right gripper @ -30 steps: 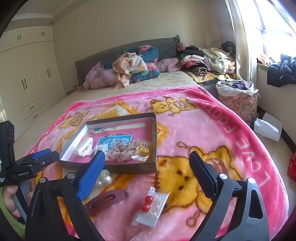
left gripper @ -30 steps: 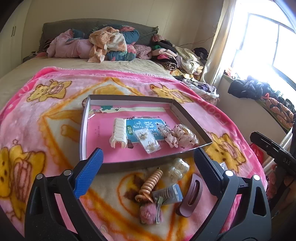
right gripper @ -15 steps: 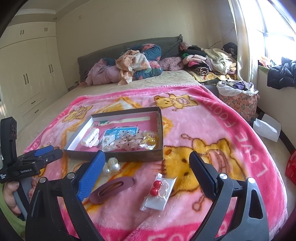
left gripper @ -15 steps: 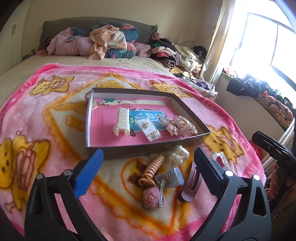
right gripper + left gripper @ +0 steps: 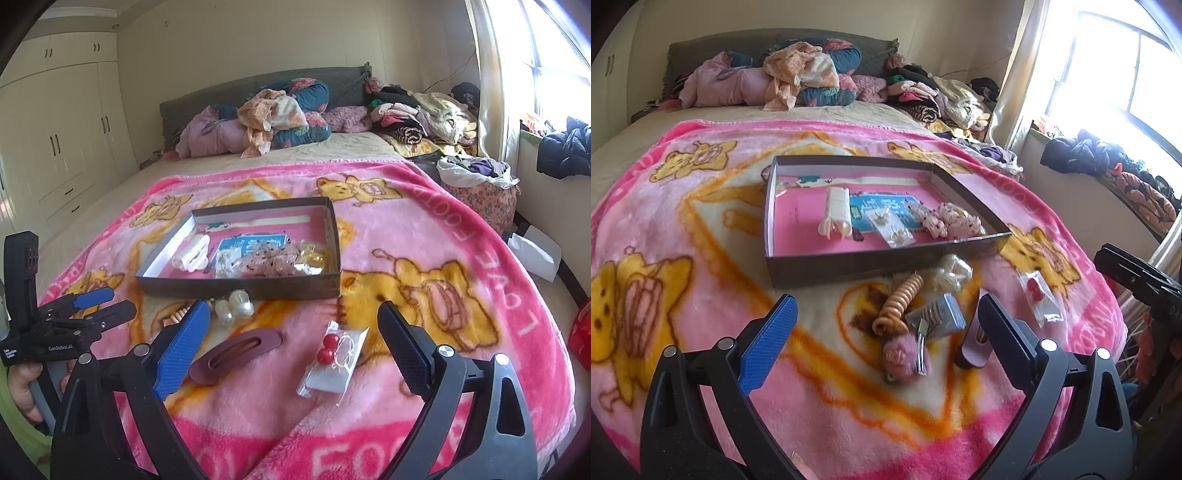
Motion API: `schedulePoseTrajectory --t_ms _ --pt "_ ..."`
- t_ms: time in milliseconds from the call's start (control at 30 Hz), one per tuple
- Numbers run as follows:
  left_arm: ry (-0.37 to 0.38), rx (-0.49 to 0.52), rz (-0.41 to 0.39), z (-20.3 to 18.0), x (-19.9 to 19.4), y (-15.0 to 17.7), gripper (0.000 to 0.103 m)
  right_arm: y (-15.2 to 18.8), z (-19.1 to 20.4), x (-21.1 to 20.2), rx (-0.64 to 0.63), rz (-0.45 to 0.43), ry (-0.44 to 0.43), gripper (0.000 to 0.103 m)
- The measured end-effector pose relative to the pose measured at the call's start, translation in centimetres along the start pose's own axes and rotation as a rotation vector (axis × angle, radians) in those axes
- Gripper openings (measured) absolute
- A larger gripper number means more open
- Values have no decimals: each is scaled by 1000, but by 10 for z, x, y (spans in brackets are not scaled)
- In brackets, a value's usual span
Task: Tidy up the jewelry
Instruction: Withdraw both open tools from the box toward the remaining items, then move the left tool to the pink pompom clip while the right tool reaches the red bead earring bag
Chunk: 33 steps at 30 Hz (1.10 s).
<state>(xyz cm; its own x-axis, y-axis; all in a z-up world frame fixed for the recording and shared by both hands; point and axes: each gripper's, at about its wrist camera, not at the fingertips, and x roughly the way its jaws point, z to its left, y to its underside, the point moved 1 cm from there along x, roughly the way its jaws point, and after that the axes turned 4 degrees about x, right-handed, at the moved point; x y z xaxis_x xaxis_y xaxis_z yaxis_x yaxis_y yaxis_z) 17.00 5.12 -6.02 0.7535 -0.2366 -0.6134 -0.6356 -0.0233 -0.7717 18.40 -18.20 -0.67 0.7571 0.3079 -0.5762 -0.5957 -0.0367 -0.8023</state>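
A shallow brown box (image 5: 871,265) (image 5: 240,288) with a pink bottom lies on the pink blanket and holds a white claw clip (image 5: 836,216), earring packets and beaded pieces. In front of it lie an orange spiral tie (image 5: 900,302), a pink pom clip (image 5: 900,354), a grey packet (image 5: 936,315), a pearl piece (image 5: 233,307), a maroon hair clip (image 5: 236,352) and a red-bead earring packet (image 5: 334,360) (image 5: 1038,295). My left gripper (image 5: 884,341) is open above the spiral tie and pom clip. My right gripper (image 5: 291,345) is open above the maroon clip and red-bead packet.
The pink bear blanket (image 5: 424,236) covers the bed. Piled clothes (image 5: 798,77) lie at the headboard. A window and sill with dark clothes (image 5: 1082,155) are at right, a laundry bag (image 5: 480,192) beside the bed, wardrobes (image 5: 55,140) at left.
Both grippers have drawn back and up from the box, so the box and loose items sit farther off. Both stay open and empty.
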Motion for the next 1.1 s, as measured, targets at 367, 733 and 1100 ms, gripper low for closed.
schedulePoseTrajectory --t_ms 367,733,1100 --pt "14 18 39 -5 7 15 90 15 4 6 -13 30 18 90" --pt "14 39 76 -8 19 25 90 33 3 21 -6 76 29 90" --pt "17 38 104 -8 30 32 85 41 -4 38 4 109 77 90"
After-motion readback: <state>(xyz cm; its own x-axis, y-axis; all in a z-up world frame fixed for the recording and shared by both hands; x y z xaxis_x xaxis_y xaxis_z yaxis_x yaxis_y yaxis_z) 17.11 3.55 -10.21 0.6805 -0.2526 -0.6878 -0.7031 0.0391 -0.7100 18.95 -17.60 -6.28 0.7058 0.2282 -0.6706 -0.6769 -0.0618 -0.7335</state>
